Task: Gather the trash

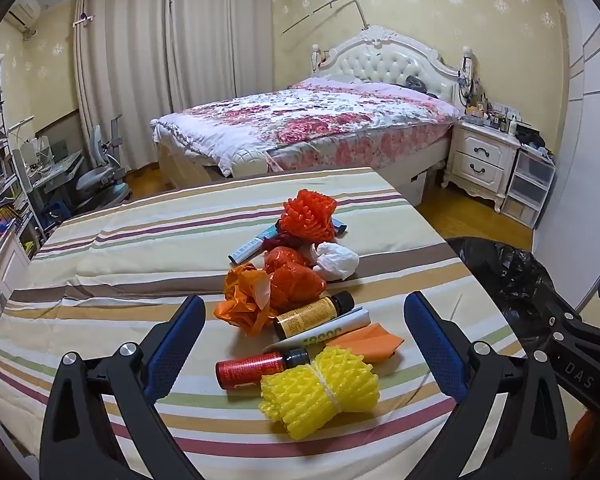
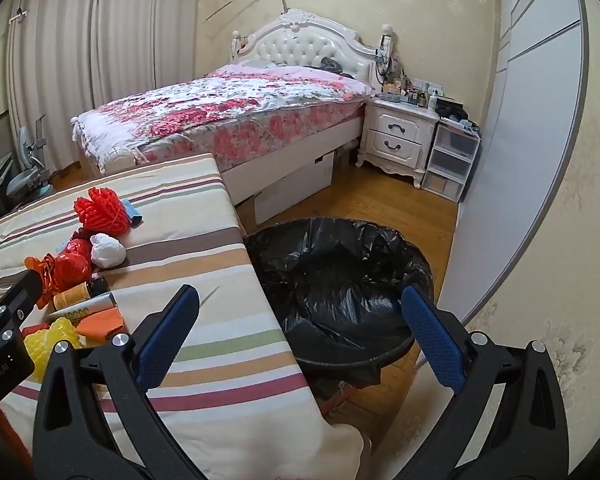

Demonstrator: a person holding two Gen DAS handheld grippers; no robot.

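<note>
**Trash heaped ahead of the left claw, bin under the right**

The left claw (image 1: 300, 336) stood wide and empty, tilted down over the striped surface (image 1: 120, 248). The trash pile lay straight ahead of it, at the centre of the left wrist view. Nearest was a yellow foam net (image 1: 320, 392), low in the frame between the two pads, its long axis running roughly left to right. Just beyond it lay a red bottle (image 1: 256, 368) and a yellow bottle (image 1: 312, 316), both lying on their sides and slanting up to the right. Orange wrappers (image 1: 260, 292), a white wad (image 1: 336, 260) and a red foam net (image 1: 308, 216) sat farther up the frame.

The right claw (image 2: 300, 332) was also wide and empty, aimed past the surface's right edge at the black-lined bin (image 2: 340, 280), which stood on the floor just beside that edge. The pile lay at the left edge of its view, so the left claw seemed the nearer one. The bin's mouth looked open and unobstructed, though how much it already held could not be told. Bare cloth to the left of the pile left room to approach.
</note>
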